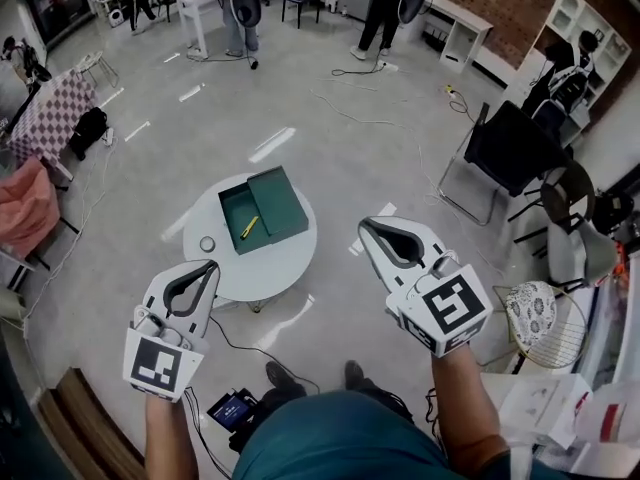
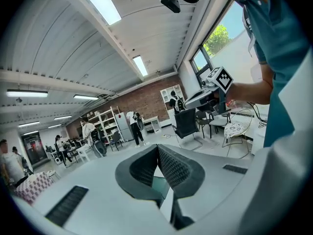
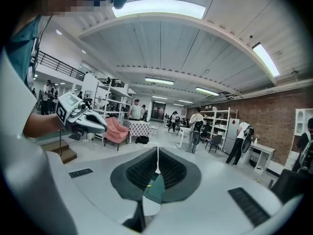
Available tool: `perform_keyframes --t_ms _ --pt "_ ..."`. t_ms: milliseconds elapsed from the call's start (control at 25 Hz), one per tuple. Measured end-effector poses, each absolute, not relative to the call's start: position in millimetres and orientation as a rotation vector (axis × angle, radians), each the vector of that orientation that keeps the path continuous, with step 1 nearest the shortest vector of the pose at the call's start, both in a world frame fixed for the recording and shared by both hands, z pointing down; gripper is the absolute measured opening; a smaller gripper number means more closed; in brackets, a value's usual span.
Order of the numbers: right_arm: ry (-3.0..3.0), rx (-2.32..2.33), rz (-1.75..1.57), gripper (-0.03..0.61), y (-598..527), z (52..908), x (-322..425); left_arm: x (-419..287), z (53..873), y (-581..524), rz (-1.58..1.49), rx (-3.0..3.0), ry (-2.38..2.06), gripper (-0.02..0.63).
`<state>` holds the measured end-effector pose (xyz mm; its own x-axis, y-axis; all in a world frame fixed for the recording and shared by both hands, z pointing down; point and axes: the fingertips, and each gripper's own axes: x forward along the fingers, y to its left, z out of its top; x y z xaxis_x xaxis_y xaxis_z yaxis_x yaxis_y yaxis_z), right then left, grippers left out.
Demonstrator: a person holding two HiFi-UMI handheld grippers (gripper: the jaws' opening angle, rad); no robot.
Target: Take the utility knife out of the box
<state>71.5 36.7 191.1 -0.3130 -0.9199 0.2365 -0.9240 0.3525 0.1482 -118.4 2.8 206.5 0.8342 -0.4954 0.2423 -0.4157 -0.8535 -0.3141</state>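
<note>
An open green box [image 1: 240,220] lies on the small round white table [image 1: 275,268], its lid [image 1: 278,202] resting beside it. Inside the box sits the yellow utility knife [image 1: 248,228]. My left gripper [image 1: 211,266] hovers at the table's near left edge, jaws shut and empty. My right gripper [image 1: 366,225] hangs to the right of the table, also shut with nothing in it. Through the slot under the closed jaws, each gripper view shows a bit of the green box [image 2: 157,186] [image 3: 154,189]. The right gripper view also catches the left gripper [image 3: 100,124].
A small ring-shaped object [image 1: 207,244] lies on the table's left side. A black chair [image 1: 510,153] stands to the right, a wire stool with a patterned cushion [image 1: 535,313] nearer. Cables trail over the floor. Several people stand at the far end of the room.
</note>
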Motion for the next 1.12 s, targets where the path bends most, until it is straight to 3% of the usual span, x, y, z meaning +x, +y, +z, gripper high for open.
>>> perform_keyframes --t_ms 760,1120 --pt "-2.195 1.746 0.004 0.038 -23.7 185.0 -24.1 -219.3 219.3 -72.2 -0.408 -2.803 0.601 0.018" --pt "-2.311 1.613 0.020 0.038 -99.5 224.3 -5.6 -221.8 259.6 -112.6 -0.527 -2.775 0.776 0.018"
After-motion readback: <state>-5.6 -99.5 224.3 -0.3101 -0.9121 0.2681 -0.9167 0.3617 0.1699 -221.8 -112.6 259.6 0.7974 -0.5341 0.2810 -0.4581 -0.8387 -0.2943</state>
